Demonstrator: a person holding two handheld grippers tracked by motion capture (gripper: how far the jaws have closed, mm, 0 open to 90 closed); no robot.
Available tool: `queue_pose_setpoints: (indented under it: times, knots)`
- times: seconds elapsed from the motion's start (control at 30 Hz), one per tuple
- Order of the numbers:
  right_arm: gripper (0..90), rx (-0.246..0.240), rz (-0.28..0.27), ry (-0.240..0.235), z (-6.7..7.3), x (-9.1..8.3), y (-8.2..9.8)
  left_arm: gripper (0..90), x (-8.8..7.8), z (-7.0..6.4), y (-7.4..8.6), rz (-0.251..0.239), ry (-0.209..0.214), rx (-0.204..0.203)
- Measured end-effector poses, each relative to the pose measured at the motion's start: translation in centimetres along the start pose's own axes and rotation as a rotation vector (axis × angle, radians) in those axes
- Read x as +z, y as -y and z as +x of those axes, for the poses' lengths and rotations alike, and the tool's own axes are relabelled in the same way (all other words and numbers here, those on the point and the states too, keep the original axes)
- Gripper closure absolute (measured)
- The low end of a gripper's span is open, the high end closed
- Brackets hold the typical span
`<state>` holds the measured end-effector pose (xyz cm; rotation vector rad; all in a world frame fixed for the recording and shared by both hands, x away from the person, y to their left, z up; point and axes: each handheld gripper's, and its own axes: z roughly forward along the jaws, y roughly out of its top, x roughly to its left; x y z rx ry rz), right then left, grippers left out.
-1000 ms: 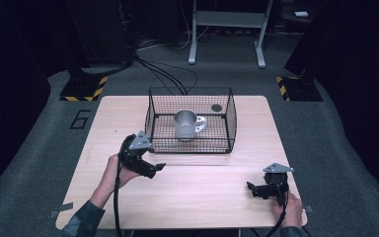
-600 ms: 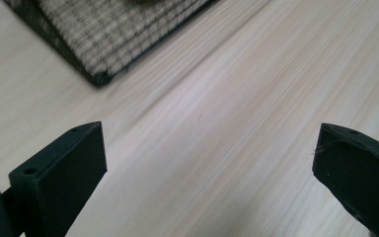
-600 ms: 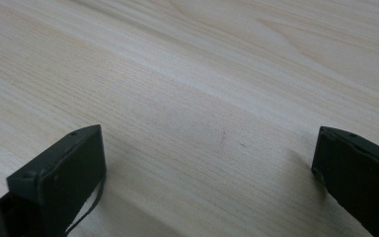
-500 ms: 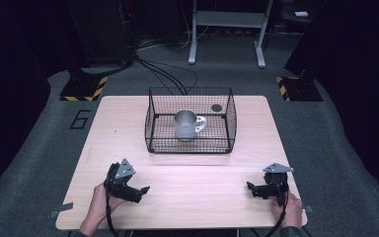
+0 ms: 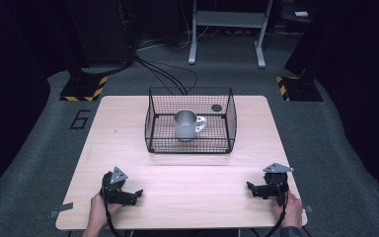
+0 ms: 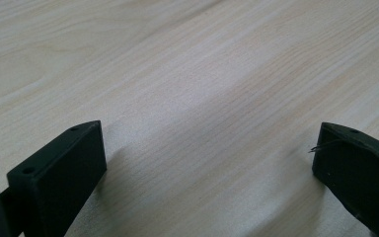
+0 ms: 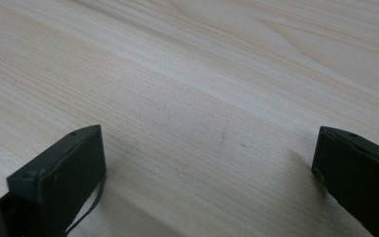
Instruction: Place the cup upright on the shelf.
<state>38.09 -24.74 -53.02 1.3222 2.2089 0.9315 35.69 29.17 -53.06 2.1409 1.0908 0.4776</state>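
- On the grey floor left of the table (image 5: 128, 128), a painted "6" (image 5: 80, 119) reads clearly.
- Near the table's front-left edge, the left gripper (image 5: 137, 194) lies released, jaws wide over bare wood (image 6: 202, 123).
- Mid-table, a wire basket (image 5: 150, 123) holds a metal mug (image 5: 184, 124).
- Front-right, the right gripper (image 5: 249, 186) rests equally spread, with open tabletop between the two grippers.

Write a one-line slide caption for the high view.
Grey metal mug in black wire basket; both grippers rest open on wooden table.
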Motion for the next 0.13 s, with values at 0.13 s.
queue_pose_setpoints:
  times: [0.13]
  knots:
    - [0.0,0.0,0.0,0.0,0.0,0.0,0.0,0.0,0.0,0.01,0.0,0.0,0.0,0.0]
